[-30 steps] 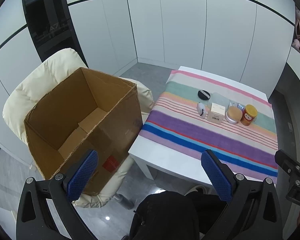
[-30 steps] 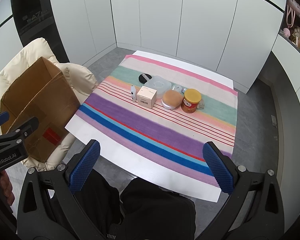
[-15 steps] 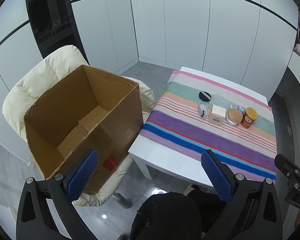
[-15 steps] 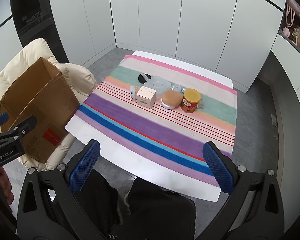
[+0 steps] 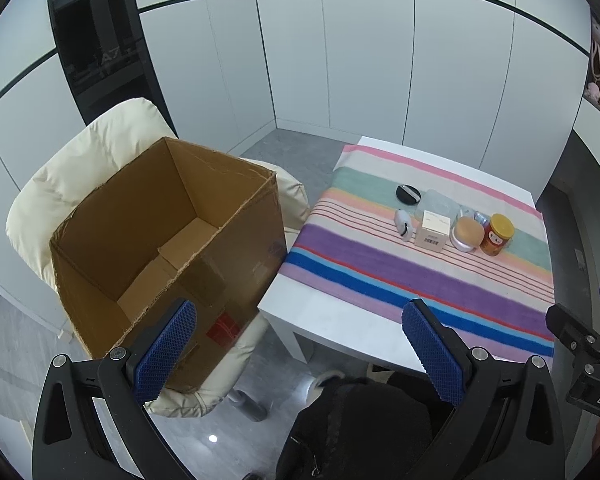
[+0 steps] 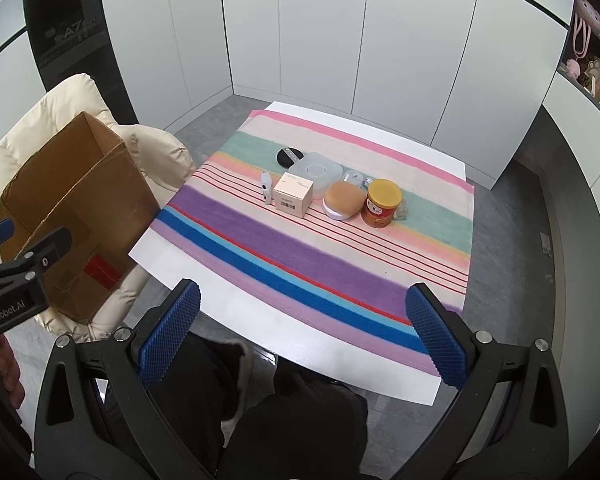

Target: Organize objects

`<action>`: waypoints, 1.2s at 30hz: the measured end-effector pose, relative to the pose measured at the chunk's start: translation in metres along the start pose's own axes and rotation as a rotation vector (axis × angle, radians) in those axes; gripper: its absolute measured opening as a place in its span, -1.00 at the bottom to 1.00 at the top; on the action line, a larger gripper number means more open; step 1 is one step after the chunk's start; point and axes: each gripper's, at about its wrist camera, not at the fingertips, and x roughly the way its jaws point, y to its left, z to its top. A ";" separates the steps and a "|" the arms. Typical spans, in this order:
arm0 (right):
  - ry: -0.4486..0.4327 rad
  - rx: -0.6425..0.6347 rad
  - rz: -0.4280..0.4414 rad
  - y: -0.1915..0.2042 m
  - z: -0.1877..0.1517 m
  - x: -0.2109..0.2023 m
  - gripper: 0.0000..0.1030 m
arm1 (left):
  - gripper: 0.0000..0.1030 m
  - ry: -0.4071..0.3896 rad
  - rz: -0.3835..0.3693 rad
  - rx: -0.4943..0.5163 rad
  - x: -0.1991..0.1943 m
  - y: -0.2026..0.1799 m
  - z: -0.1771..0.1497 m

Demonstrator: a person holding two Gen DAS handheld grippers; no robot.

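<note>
Objects [image 6: 332, 192] sit in a row mid-table, well ahead of the right gripper [image 6: 304, 334], nearer than the left gripper [image 5: 300, 350]; both pairs of fingers gape, empty.

Both grippers share a build: the left gripper [image 5: 300, 344] and right gripper [image 6: 300, 332] have black angular frames, silver screws and blue cross-hatched pads [image 6: 171, 334]; white "GenRobot.AI" lettering at the frame's left edge; black trousers [image 6: 292, 420] bottom centre

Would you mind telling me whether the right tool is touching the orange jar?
Apart. The right wrist view shows the right tool open at the table's near edge, striped cloth lying between it and the jar.
</note>
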 end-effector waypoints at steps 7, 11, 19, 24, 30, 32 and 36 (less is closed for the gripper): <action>0.001 0.000 -0.001 -0.001 0.000 -0.001 1.00 | 1.00 -0.002 -0.001 0.005 0.000 0.000 0.000; 0.004 0.002 -0.003 -0.001 0.000 -0.001 1.00 | 1.00 0.005 -0.006 0.009 0.002 -0.001 0.000; 0.004 0.007 -0.003 -0.004 -0.002 -0.001 1.00 | 1.00 0.011 -0.026 -0.004 0.004 -0.007 0.003; 0.009 0.038 -0.016 -0.019 -0.003 -0.001 1.00 | 1.00 0.005 -0.044 0.019 0.002 -0.021 0.003; 0.025 0.073 -0.022 -0.038 -0.007 0.000 1.00 | 1.00 0.002 -0.064 0.062 0.004 -0.045 0.005; 0.024 0.086 -0.027 -0.044 -0.008 -0.002 1.00 | 1.00 0.006 -0.068 0.081 0.006 -0.053 0.005; 0.037 0.119 -0.045 -0.058 -0.012 -0.001 1.00 | 1.00 0.006 -0.077 0.098 0.010 -0.065 0.007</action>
